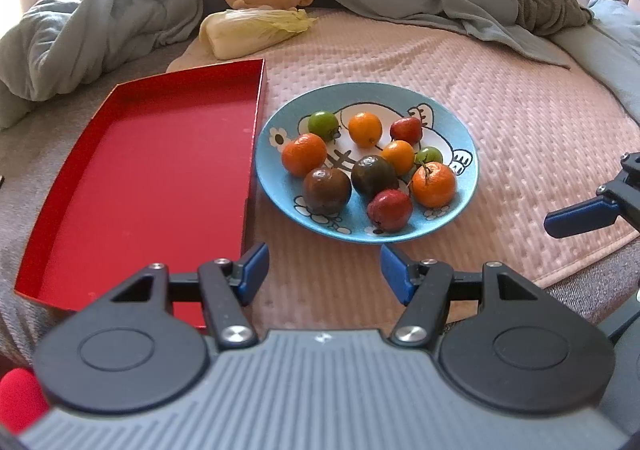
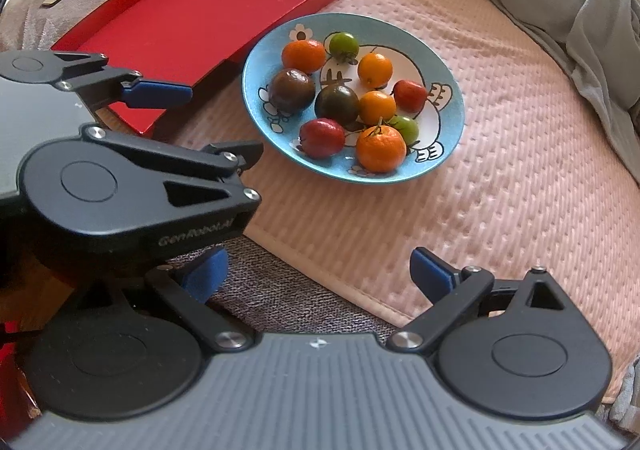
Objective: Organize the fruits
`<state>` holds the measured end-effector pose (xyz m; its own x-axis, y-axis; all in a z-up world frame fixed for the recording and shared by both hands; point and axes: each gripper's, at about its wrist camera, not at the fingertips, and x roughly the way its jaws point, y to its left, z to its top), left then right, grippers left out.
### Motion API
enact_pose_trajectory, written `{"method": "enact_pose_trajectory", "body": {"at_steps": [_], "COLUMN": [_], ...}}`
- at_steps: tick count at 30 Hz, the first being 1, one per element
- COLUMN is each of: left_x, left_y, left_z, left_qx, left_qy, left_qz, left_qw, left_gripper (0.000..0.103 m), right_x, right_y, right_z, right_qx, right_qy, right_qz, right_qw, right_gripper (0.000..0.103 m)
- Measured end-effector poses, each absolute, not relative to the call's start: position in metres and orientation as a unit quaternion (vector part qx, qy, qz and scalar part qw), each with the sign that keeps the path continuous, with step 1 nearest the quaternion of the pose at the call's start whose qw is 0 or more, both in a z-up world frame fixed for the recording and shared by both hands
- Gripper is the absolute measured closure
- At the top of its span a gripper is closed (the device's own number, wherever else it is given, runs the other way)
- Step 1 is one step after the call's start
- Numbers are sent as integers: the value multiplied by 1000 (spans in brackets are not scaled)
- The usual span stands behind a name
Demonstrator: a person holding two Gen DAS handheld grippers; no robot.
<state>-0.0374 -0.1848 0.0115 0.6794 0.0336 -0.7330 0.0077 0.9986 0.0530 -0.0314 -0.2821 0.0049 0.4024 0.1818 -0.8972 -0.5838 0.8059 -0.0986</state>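
Fruits [image 1: 366, 160]: heaped on plate [image 1: 460, 206], centre of mat; red tray [image 1: 160, 170] touching plate's left, bare. Left gripper [image 1: 324, 270], right gripper [image 2: 320, 274]: jaws wide, nothing held, near side. Risk: round fruit crowded, neighbour nudged off rim onto mat.

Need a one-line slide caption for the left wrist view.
Open left gripper faces blue plate of mixed fruit beside red tray.
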Motion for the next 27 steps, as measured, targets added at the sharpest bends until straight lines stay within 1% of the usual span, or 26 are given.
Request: {"method": "enact_pose_trajectory", "body": {"at_steps": [27], "left_x": [-39], "left_y": [-187], "left_z": [12], "left_qx": [31], "left_qy": [402], "left_qz": [10], "left_qw": [915], "left_gripper": [38], "right_x": [-34], "right_y": [-277], "right_z": [6], "right_qx": [-207], "right_qy": [490], "right_qz": [243], "right_qw": [811], "right_gripper": [4]}}
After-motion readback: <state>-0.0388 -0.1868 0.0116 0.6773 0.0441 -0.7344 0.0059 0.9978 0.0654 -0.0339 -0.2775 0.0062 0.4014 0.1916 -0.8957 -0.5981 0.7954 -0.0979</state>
